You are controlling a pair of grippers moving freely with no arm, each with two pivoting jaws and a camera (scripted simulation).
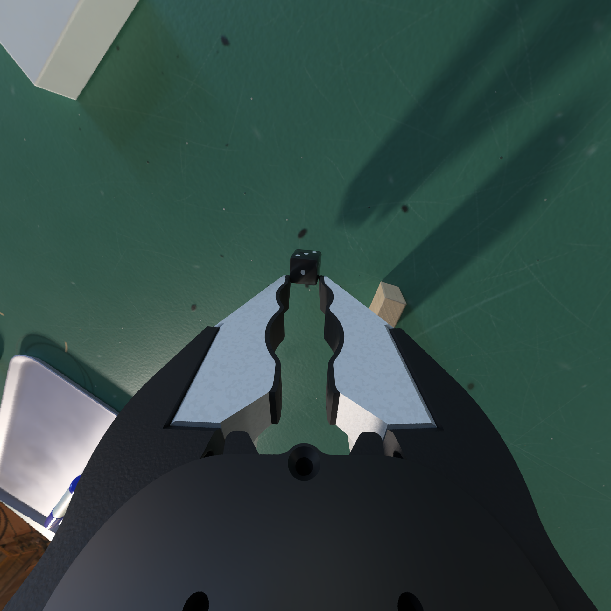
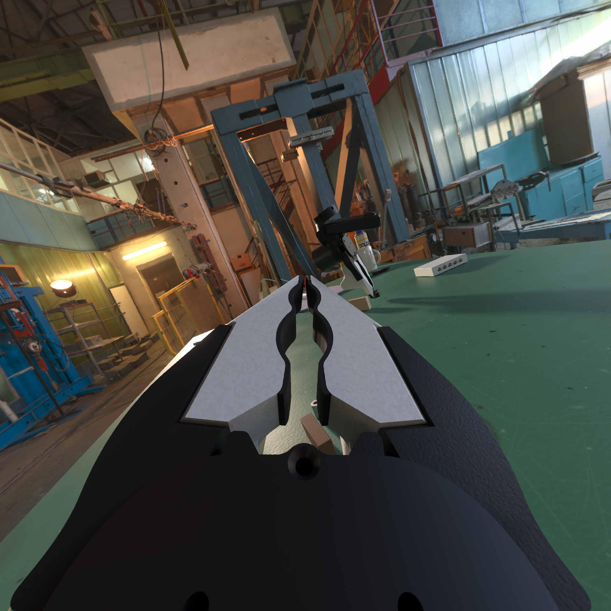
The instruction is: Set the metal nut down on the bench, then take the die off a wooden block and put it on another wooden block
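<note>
A green, scuffed worktop fills the left wrist view, speckled with dark flecks and crossed by long shadows; in the right wrist view it runs out toward a cluttered industrial hall with blue steel frames.

The left hand-held gripper is clamped on the die, pinching it at the very tips and carrying it clear above the worktop. One wooden block stands just beside and below the right finger. In the right wrist view the same gripper hangs with the die at its tip, close above and just beyond a wooden block.

The step in hand looks like the carry toward a block, so the job is likely well along. Which block is the goal I cannot tell. To do it well, bring the die squarely over the block's top, keep its faces level, and lower until it touches before letting the fingers part. The grip is at the extreme tips, so any sideways jolt could twist the die out; slow, straight motion suits it. Part the fingers only a little and lift straight up so neither pad drags the die off the edge.

The die is a small black cube with white pips, three showing on the top face and one on the face toward the camera, with rounded corners.

The right hand-held gripper has its tips nearly together with nothing visibly between them. Another wooden block lies beneath it, and a small pale ring-like piece beside that may be the metal nut, though it is too small to be sure.
</note>
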